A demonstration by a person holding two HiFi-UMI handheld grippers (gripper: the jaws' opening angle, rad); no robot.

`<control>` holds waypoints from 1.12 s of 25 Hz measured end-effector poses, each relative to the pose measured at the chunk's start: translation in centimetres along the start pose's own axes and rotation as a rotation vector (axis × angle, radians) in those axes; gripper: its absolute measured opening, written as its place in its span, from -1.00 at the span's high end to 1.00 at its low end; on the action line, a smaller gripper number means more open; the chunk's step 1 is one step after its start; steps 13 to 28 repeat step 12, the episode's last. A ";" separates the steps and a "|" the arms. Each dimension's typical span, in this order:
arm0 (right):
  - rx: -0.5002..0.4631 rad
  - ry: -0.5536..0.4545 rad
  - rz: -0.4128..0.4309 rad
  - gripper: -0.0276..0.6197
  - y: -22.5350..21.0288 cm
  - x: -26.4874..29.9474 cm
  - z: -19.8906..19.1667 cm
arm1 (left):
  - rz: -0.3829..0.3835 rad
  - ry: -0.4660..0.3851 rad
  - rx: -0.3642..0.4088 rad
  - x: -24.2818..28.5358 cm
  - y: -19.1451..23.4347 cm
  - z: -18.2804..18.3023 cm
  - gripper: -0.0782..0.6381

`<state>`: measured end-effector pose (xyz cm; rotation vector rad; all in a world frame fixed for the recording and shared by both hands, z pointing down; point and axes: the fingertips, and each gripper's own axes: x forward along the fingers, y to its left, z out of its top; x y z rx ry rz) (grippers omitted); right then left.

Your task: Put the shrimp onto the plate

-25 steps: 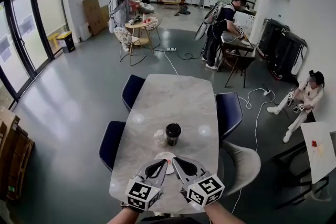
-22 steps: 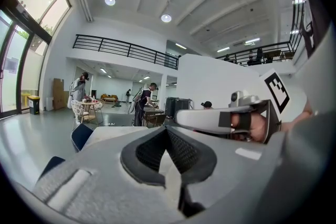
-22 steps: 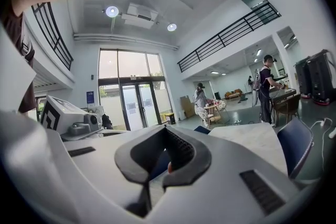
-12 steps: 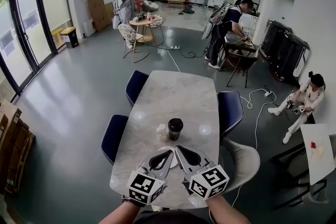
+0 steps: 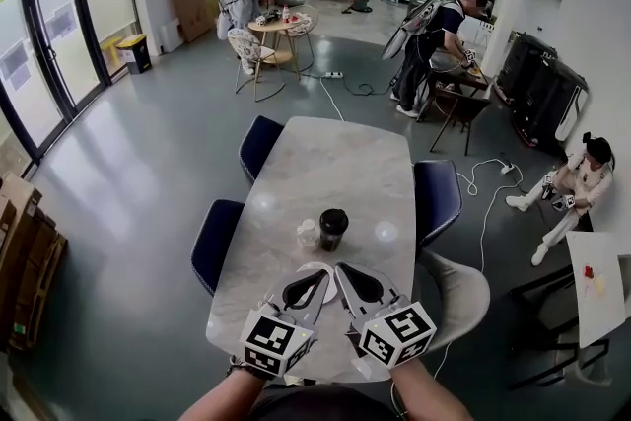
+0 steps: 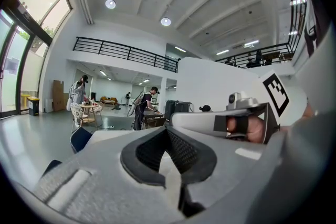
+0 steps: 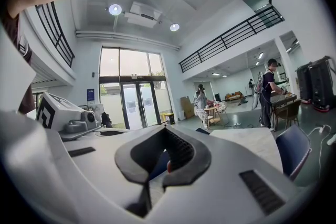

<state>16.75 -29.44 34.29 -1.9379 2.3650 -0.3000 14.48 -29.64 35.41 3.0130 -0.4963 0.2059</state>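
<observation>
Head view hides it. Where's the shrimp [image 7: 168, 166]?

Maybe that tiny pink bit seen through the tongs of the right gripper [image 5: 342, 269], low by the white plate [image 5: 317, 266]. Those tongs are pinched together.

And the left gripper [image 5: 321, 276]?

Pinched together too, nothing inside.

What could go wrong?

A swing might knock the dark cup [image 5: 333, 229] just past the plate.

And around?

Pale stone table [image 5: 335, 163], blue chairs [image 5: 437, 197], big grey hall.

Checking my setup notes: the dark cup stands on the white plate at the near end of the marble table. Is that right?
No. The head view shows the dark cup standing on the marble table itself, just beyond the white plate, at the near end.
</observation>
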 end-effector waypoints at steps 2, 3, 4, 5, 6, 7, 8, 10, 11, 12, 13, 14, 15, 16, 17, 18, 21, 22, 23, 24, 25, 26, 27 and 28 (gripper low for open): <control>0.004 0.004 0.002 0.93 -0.3 0.0 -0.1 | 0.005 0.005 -0.003 0.3 0.0 -0.1 0.76; 0.005 0.005 0.003 0.93 -0.4 0.0 -0.1 | 0.006 0.006 -0.003 0.4 0.0 -0.2 0.76; 0.006 0.006 0.003 0.93 -0.4 0.0 -0.2 | 0.007 0.007 -0.003 0.4 0.0 -0.2 0.76; 0.007 0.006 0.003 0.93 -0.4 0.1 -0.2 | 0.007 0.008 -0.002 0.4 0.1 -0.3 0.76; 0.007 0.006 0.002 0.93 -0.4 0.1 -0.3 | 0.006 0.009 -0.002 0.4 0.0 -0.4 0.76; 0.008 0.006 0.002 0.93 -0.4 0.1 -0.3 | 0.004 0.011 -0.002 0.4 0.0 -0.4 0.76; 0.007 0.006 0.002 0.93 -0.4 0.1 -0.4 | 0.003 0.013 -0.002 0.4 -0.1 -0.5 0.76; 0.005 0.005 0.002 0.93 -0.4 0.1 -0.3 | 0.002 0.014 -0.002 0.4 0.0 -0.5 0.76; 0.004 0.004 0.002 0.93 -0.3 0.2 -0.3 | 0.001 0.014 -0.003 0.3 0.0 -0.5 0.76; 0.003 0.003 0.002 0.93 -0.3 0.2 -0.3 | 0.001 0.014 -0.003 0.3 0.0 -0.5 0.76; 0.003 0.003 0.002 0.93 -0.3 0.2 -0.3 | 0.001 0.014 -0.003 0.3 0.0 -0.5 0.76; 0.003 0.003 0.002 0.93 -0.3 0.2 -0.3 | 0.001 0.014 -0.003 0.3 0.0 -0.5 0.76; 0.003 0.003 0.002 0.93 -0.3 0.2 -0.3 | 0.001 0.014 -0.003 0.3 0.0 -0.5 0.76; 0.003 0.003 0.002 0.93 -0.3 0.2 -0.3 | 0.001 0.014 -0.003 0.3 0.0 -0.5 0.76; 0.003 0.003 0.002 0.93 -0.3 0.2 -0.3 | 0.001 0.014 -0.003 0.3 0.0 -0.5 0.76; 0.003 0.003 0.002 0.93 -0.3 0.2 -0.3 | 0.001 0.014 -0.003 0.3 0.0 -0.5 0.76; 0.003 0.003 0.002 0.93 -0.3 0.2 -0.3 | 0.001 0.014 -0.003 0.3 0.0 -0.5 0.76; 0.003 0.003 0.002 0.93 -0.3 0.2 -0.3 | 0.001 0.014 -0.003 0.3 0.0 -0.5 0.76; 0.003 0.003 0.002 0.93 -0.3 0.2 -0.3 | 0.001 0.014 -0.003 0.3 0.0 -0.5 0.76; 0.003 0.003 0.002 0.93 -0.3 0.2 -0.3 | 0.001 0.014 -0.003 0.3 0.0 -0.5 0.76; 0.003 0.003 0.002 0.93 -0.3 0.2 -0.3 | 0.001 0.014 -0.003 0.3 0.0 -0.5 0.76; 0.003 0.003 0.002 0.93 -0.3 0.2 -0.3 | 0.001 0.014 -0.003 0.3 0.0 -0.5 0.76; 0.003 0.003 0.002 0.93 -0.3 0.2 -0.3 | 0.001 0.014 -0.003 0.3 0.0 -0.5 0.76; 0.003 0.003 0.002 0.93 -0.3 0.2 -0.3 | 0.001 0.014 -0.003 0.3 0.0 -0.5 0.76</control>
